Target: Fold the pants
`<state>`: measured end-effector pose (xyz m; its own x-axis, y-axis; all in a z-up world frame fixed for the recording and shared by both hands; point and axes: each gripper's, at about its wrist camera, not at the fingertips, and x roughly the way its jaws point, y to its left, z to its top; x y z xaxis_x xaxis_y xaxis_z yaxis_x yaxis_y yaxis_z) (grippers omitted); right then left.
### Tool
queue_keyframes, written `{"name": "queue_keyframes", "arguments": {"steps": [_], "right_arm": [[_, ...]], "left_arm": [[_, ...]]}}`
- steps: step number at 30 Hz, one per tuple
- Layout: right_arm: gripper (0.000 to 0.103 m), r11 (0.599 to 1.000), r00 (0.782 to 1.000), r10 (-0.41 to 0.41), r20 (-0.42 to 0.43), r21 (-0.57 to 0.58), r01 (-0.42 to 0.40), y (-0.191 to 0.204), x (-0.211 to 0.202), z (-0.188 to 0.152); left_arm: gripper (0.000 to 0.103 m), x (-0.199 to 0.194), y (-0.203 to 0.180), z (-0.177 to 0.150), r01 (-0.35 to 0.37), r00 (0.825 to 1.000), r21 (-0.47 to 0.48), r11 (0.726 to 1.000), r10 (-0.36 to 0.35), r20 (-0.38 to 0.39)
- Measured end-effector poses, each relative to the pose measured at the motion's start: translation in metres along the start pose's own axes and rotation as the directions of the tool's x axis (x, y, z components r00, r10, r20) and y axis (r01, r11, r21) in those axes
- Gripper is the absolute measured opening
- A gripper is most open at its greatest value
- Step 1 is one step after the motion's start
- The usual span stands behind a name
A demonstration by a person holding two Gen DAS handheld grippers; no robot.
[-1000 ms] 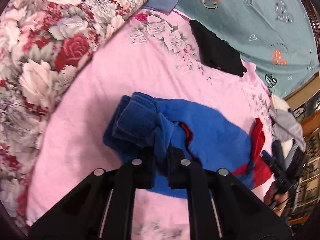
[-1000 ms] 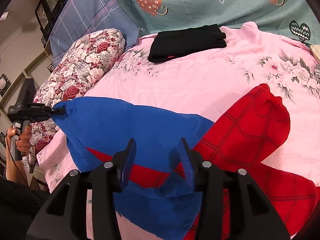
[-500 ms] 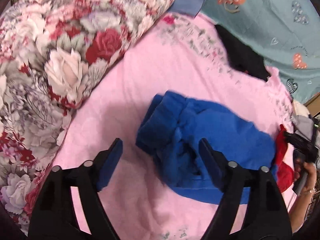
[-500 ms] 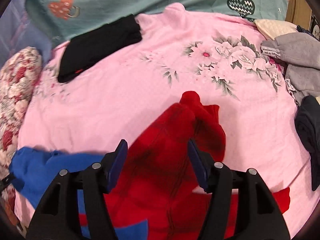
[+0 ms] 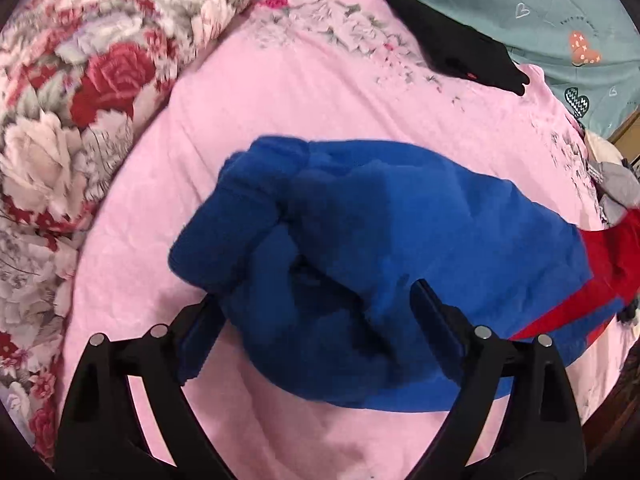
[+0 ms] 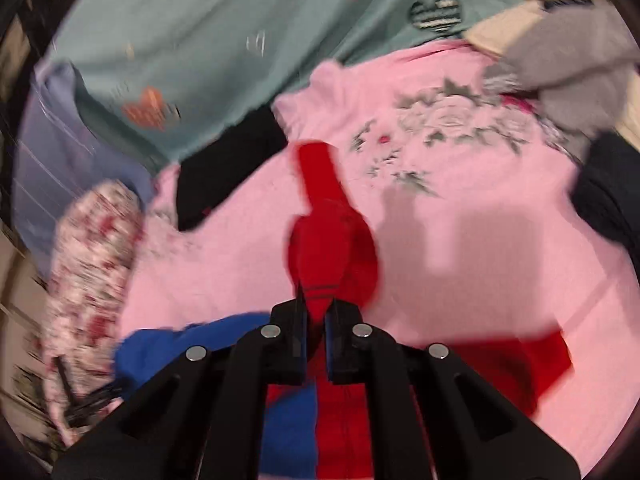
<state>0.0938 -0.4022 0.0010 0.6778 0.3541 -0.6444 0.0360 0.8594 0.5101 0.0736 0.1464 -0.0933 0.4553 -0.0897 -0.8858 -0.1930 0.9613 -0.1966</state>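
While the left gripper (image 5: 316, 320) stands with its jaws spread wide — they have just been opening — the bunched blue end of the pants (image 5: 360, 248) lies between the fingers (image 5: 200, 332) without being squeezed. That blue mass fills the centre of the left wrist view on the pink sheet (image 5: 320, 92), with red fabric showing at the right edge. A floral pillow (image 5: 80, 92) takes the upper left, a black folded garment (image 5: 456, 44) the upper right.

In the blurred right wrist view, the right gripper (image 6: 316, 320), low in the middle, has just closed its jaws — they pinch a red fold of the pants (image 6: 332, 248), which rises above the tips. Grey clothes (image 6: 572, 80) lie at the upper right, a teal cover (image 6: 240, 40) across the top.
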Motion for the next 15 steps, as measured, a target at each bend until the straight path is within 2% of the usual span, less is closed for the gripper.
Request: {"name": "queue_keyframes", "arguments": {"steps": [1, 3, 5, 6, 7, 8, 9, 11, 13, 15], "right_arm": [[0.006, 0.999, 1.000, -0.014, 0.005, 0.030, 0.014, -0.015, -0.011, -0.011], [0.006, 0.990, 0.993, -0.110, -0.045, 0.083, 0.114, -0.054, -0.011, -0.036], [0.010, 0.966, 0.968, -0.191, -0.160, 0.144, 0.215, -0.088, 0.006, -0.059], [0.012, 0.958, 0.959, -0.202, -0.200, 0.161, 0.236, -0.097, 0.012, -0.068], [0.013, 0.964, 0.967, -0.192, -0.169, 0.151, 0.218, -0.097, 0.007, -0.072], [0.023, 0.963, 0.961, -0.220, -0.166, 0.122, 0.241, -0.091, 0.003, -0.073], [0.038, 0.960, 0.955, -0.255, -0.154, 0.077, 0.269, -0.081, -0.001, -0.071], [0.053, 0.952, 0.949, -0.304, -0.083, -0.005, 0.305, -0.062, -0.013, -0.064], [0.054, 0.936, 0.935, -0.353, -0.027, -0.027, 0.352, -0.058, -0.021, -0.054], [0.054, 0.902, 0.900, -0.432, 0.054, -0.004, 0.432, -0.061, -0.027, -0.047]], "left_arm": [[0.091, 0.003, 0.004, 0.000, -0.002, 1.000, -0.019, 1.000, 0.002, -0.012], [0.091, 0.006, 0.009, 0.000, 0.014, 1.000, -0.043, 0.999, -0.014, -0.007], [0.091, 0.004, 0.005, -0.001, 0.012, 1.000, -0.023, 1.000, -0.012, -0.010], [0.091, 0.002, 0.003, -0.002, 0.011, 1.000, -0.013, 1.000, -0.011, -0.010], [0.091, -0.001, 0.003, -0.002, 0.015, 1.000, -0.011, 1.000, -0.015, -0.006], [0.091, -0.005, 0.003, -0.002, 0.022, 1.000, -0.010, 1.000, -0.022, 0.006], [0.091, -0.009, 0.003, -0.003, 0.024, 1.000, -0.010, 1.000, -0.024, 0.018], [0.091, -0.013, 0.005, -0.003, 0.014, 0.999, -0.016, 1.000, -0.013, 0.031], [0.091, -0.013, 0.007, -0.003, -0.010, 0.999, -0.029, 1.000, 0.011, 0.032], [0.091, -0.013, 0.011, -0.004, -0.021, 0.999, -0.050, 0.999, 0.023, 0.035]]}}
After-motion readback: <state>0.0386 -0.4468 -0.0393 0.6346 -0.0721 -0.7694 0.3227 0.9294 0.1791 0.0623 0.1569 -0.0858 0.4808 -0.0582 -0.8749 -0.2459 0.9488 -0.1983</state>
